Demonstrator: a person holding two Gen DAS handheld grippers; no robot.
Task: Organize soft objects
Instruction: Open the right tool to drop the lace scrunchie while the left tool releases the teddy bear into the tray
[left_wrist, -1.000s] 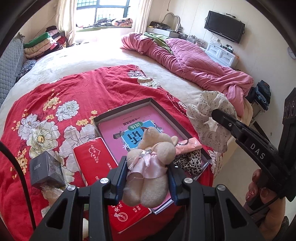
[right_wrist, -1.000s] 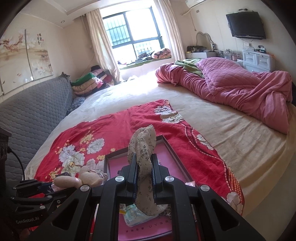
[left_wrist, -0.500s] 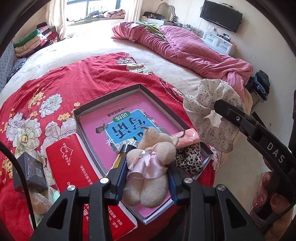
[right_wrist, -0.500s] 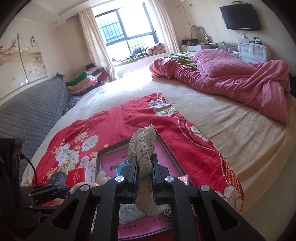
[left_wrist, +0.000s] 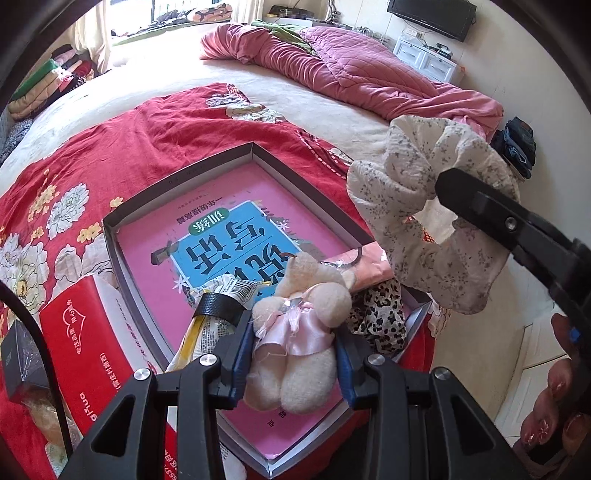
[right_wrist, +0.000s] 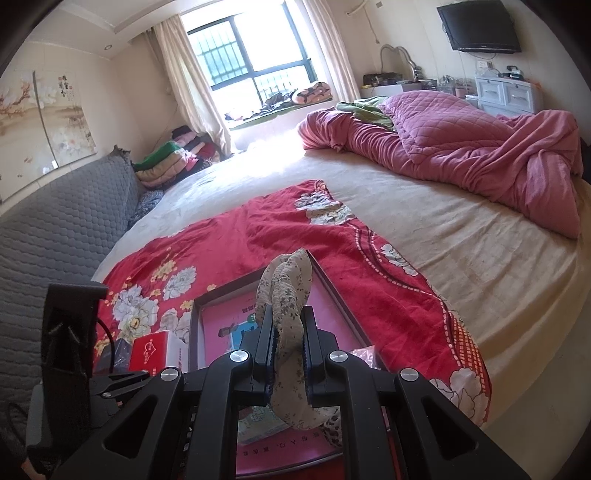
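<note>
A: What does each gripper carry at this moment?

B: The left gripper (left_wrist: 293, 354) has its jaws pinching a small plush bear (left_wrist: 299, 332) in a pink dress at the waist, hanging over the near end of the shallow box (left_wrist: 177, 173). The right gripper (right_wrist: 289, 354) has its jaws pressed onto a floral scrunchie (right_wrist: 286, 295), and the left view shows the scrunchie (left_wrist: 424, 206) held in the air over the box's right edge.

A: And what is already in the box?

B: A pink workbook (left_wrist: 236, 236) covers the bottom. On it lie a leopard-print piece (left_wrist: 380, 317), a pink packet (left_wrist: 369, 262) and a snack wrapper (left_wrist: 221, 295) near the bear. The box sits on the red floral blanket (left_wrist: 147, 125) on the bed, with a red tissue pack (left_wrist: 92, 354) just beside its left wall.

A: How should the placing go, in your judgement?

B: The bear likely goes down first. It should be lowered until its legs rest on the workbook, clear of the wrapper, before the jaws spread; plush springs back, so releasing it high could let it roll over the low wall. The scrunchie should be brought inward over the bare pink area, away from the other gripper, then dropped flat.
</note>
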